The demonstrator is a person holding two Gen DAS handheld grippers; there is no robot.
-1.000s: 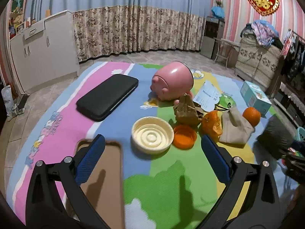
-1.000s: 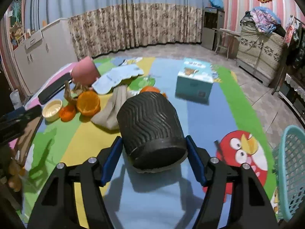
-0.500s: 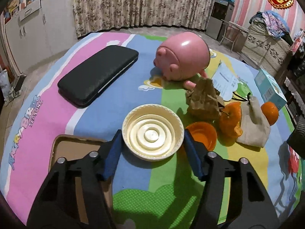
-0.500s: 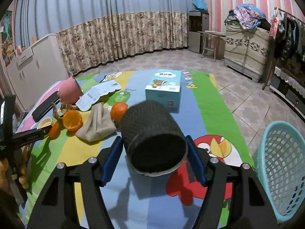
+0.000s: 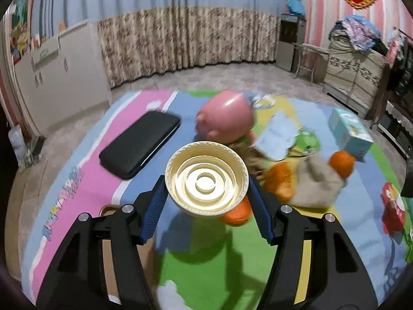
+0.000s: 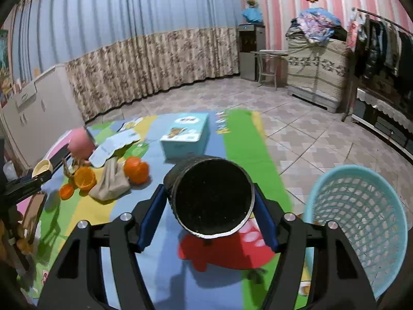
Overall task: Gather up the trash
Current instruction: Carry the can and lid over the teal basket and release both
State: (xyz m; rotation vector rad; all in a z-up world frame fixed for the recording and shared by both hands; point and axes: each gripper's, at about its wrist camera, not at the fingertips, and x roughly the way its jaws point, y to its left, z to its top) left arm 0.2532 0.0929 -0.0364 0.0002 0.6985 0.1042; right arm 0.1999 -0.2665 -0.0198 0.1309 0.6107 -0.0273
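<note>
Moved since 0.5 s ago: cream lid [image 5: 206, 180] lifted off play mat [image 5: 77, 180], now held in air; black cup [image 6: 210, 197] swung toward blue basket [image 6: 361, 222], mouth now facing cam.

- L gripper [image 5: 206, 193]: jaws pinching cream lid at both sides, ribbed inside facing cam. Lid above small orange cap [image 5: 238, 213].
- R gripper [image 6: 209, 206]: jaws pinching black cup, tipped on its side, above red bird print; basket just to the R, on floor tiles at mat edge.
- On mat, L view: pink piggy bank [image 5: 224, 120], black case [image 5: 140, 149], beige pouch [image 5: 315, 183], orange [image 5: 342, 162], peel piece [image 5: 280, 180], paper sheet [image 5: 277, 139], tissue box [image 5: 351, 134].
- Brown tray [image 5: 121, 258], low L, partly behind gripper.
</note>
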